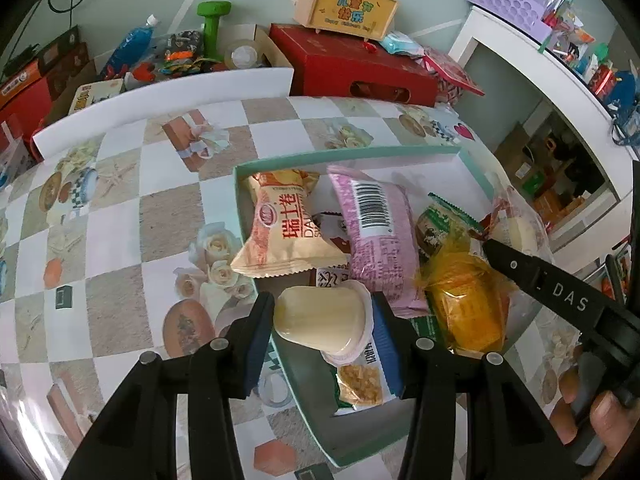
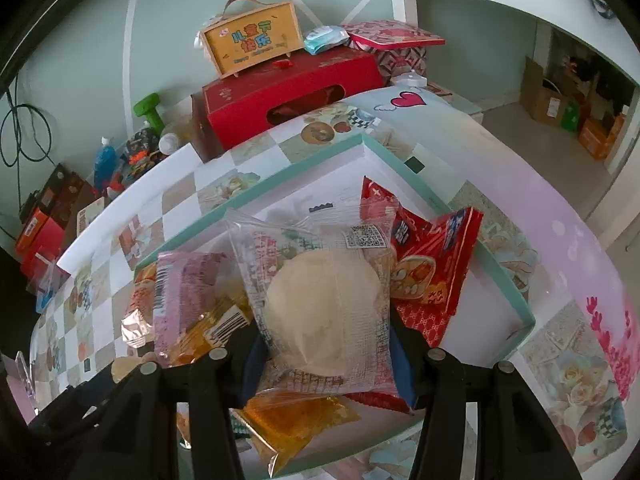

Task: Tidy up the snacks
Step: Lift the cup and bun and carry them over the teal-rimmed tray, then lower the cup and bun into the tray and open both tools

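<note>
A cream-coloured pudding in a clear plastic cup is held between the narrow-set jaws of the left gripper, above the near corner of a shallow mint-green cardboard tray on the patterned desk. A pale round bun in a clear printed wrapper is clamped in the jaws of the right gripper over the same tray. The placing step is judged to be in hand; a free spot must next be found for each snack. An orange-striped Swiss roll packet is seen only from the left wrist, a red snack packet only from the right.
</note>
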`<action>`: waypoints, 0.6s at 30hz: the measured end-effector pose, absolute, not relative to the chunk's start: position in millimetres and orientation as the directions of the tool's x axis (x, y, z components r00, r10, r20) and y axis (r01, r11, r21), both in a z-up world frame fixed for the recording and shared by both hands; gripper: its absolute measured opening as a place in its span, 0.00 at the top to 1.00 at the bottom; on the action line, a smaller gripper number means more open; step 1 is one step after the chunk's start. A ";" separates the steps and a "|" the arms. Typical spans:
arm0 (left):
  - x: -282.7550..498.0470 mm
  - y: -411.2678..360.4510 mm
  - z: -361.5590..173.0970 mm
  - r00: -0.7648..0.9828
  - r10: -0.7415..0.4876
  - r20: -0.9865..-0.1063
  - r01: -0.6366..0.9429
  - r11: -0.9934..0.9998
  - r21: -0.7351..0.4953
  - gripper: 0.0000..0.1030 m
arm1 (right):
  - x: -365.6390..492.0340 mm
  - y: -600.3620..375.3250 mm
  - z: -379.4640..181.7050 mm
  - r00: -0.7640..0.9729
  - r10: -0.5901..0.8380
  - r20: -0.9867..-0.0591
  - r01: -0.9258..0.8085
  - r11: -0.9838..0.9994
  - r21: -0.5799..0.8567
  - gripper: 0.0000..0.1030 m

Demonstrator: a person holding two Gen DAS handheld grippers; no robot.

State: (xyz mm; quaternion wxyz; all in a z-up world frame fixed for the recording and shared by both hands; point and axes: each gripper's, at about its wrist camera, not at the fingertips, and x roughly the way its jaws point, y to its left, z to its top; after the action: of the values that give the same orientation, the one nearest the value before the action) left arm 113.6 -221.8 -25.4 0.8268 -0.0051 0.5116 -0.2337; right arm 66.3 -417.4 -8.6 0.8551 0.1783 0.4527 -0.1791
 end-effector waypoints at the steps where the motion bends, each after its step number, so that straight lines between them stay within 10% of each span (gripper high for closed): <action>1: 113.9 -222.8 -26.8 0.365 -0.391 -0.845 0.381 0.891 -0.247 0.52 | 66.9 -417.6 -9.8 0.525 -0.144 -0.839 0.468 0.872 0.143 0.46; 18: 110.7 -229.5 -25.9 0.353 -0.417 -0.837 0.395 0.878 -0.270 0.37 | 68.5 -418.4 -7.1 0.520 -0.161 -0.839 0.479 0.868 0.130 0.40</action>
State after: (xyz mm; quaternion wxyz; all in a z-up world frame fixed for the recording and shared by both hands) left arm 110.7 -229.5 -25.9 0.8226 -0.0106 0.5122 -0.2469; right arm 68.5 -418.4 -7.1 0.8540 0.1752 0.4526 -0.1874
